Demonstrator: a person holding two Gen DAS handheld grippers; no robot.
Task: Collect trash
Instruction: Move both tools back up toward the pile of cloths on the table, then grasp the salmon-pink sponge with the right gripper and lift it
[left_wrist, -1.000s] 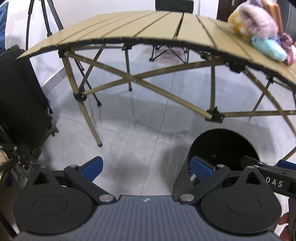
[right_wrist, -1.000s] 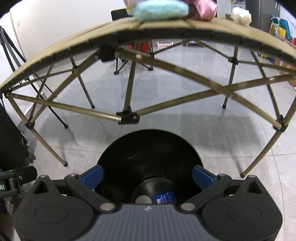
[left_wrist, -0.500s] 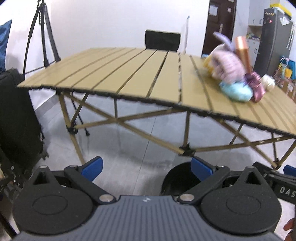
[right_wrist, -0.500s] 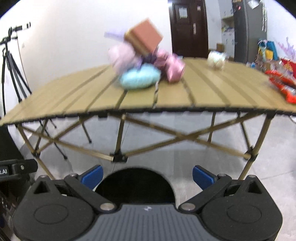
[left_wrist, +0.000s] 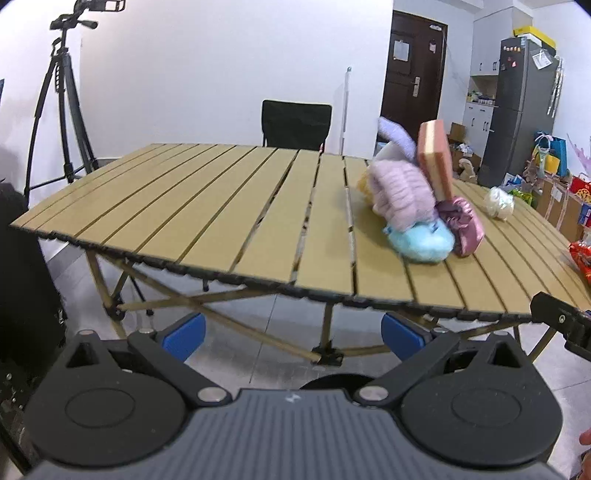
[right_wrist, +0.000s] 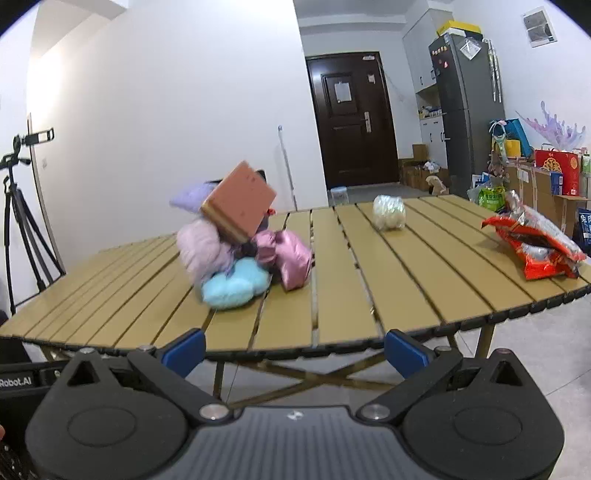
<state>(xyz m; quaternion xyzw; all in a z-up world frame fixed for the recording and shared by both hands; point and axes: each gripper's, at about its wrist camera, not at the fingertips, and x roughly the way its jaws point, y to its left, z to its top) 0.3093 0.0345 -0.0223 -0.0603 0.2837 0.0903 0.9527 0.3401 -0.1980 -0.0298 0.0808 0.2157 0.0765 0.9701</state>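
Note:
A red snack wrapper (right_wrist: 535, 247) lies at the right end of the slatted tan table (right_wrist: 351, 288). A crumpled white plastic ball (right_wrist: 388, 212) sits further back; it also shows in the left wrist view (left_wrist: 499, 202). Only the rim of the black trash bin (left_wrist: 334, 380) shows, on the floor under the table's front edge. My left gripper (left_wrist: 293, 334) is open and empty in front of the table edge. My right gripper (right_wrist: 295, 350) is open and empty, level with the table's front edge.
A pile of plush toys (right_wrist: 236, 258) with a pink box (right_wrist: 240, 205) on top sits mid-table, also in the left wrist view (left_wrist: 413, 206). A black chair (left_wrist: 295, 123) stands behind the table, a tripod (left_wrist: 62, 103) at left, a fridge (right_wrist: 467, 107) and boxes at right.
Both grippers have risen from above the bin under the table to table-top height. The bin has dropped almost out of view. The jaws have stayed open.

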